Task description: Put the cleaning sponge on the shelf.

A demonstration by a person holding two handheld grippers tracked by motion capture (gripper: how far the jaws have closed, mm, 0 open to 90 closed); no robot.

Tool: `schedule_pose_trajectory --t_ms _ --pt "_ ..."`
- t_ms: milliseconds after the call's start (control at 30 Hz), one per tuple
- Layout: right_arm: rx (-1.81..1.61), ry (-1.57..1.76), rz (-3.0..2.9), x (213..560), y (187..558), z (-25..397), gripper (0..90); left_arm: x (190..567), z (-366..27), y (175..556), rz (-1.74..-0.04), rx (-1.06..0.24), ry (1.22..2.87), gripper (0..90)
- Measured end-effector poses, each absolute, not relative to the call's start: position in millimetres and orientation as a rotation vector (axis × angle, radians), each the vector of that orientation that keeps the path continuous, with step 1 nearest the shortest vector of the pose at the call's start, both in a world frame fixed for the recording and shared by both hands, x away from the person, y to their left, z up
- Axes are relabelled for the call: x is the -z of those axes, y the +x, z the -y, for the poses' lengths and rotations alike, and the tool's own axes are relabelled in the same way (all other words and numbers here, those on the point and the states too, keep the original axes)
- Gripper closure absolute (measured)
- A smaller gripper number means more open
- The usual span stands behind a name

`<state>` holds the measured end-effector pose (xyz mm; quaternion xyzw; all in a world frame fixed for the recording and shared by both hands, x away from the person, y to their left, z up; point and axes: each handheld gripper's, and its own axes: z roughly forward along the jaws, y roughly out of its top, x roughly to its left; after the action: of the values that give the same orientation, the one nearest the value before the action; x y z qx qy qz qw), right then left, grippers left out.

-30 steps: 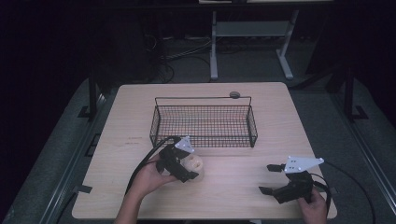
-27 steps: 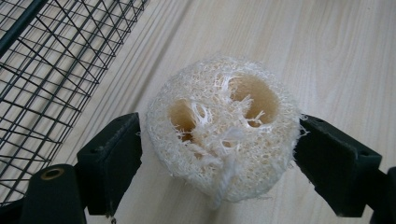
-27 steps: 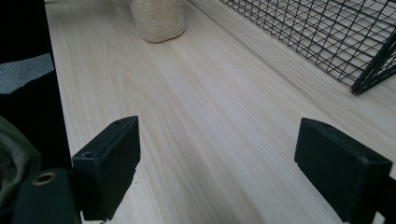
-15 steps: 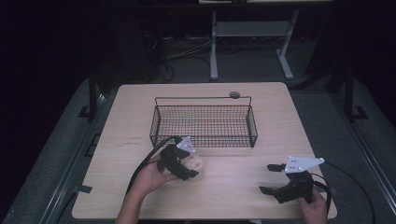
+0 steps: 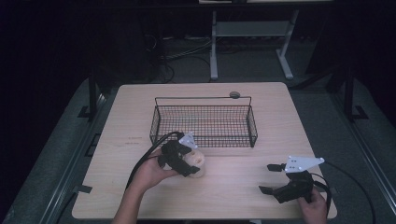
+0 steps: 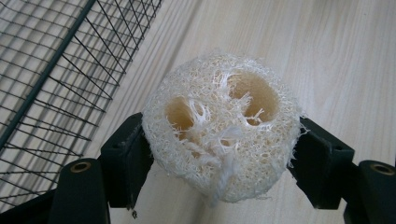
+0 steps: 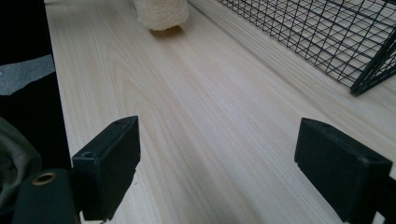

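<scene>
Left gripper (image 5: 190, 164) clamps a loofah slice (image 6: 222, 126) at the wire basket's (image 5: 204, 122) 7 o'clock; right gripper (image 5: 272, 178) gapes wide above the bench (image 5: 299, 135).

Rough fibrous loofah (image 6: 222, 128), matt wood table (image 5: 140, 112), black wire basket (image 5: 204, 122)

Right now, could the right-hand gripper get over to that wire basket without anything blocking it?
Probably yes: the right gripper is open and holds nothing, and bare table lies between it and the wire basket.
</scene>
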<state>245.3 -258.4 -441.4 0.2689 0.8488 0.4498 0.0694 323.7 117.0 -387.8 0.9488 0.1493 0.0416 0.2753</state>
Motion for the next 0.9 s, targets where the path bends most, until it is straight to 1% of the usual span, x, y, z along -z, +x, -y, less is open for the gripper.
schedule_pose_trajectory --t_ms 700,900 --pt "-1.368 0.809 -2.551 441.3 246.0 258.4 13.8 343.0 -106.6 347.8 -0.393 -0.126 2.583 27.5" --pt "-1.371 0.814 -2.55 441.3 246.2 258.8 13.8 330.4 -105.1 358.4 -0.401 -0.125 2.563 27.4"
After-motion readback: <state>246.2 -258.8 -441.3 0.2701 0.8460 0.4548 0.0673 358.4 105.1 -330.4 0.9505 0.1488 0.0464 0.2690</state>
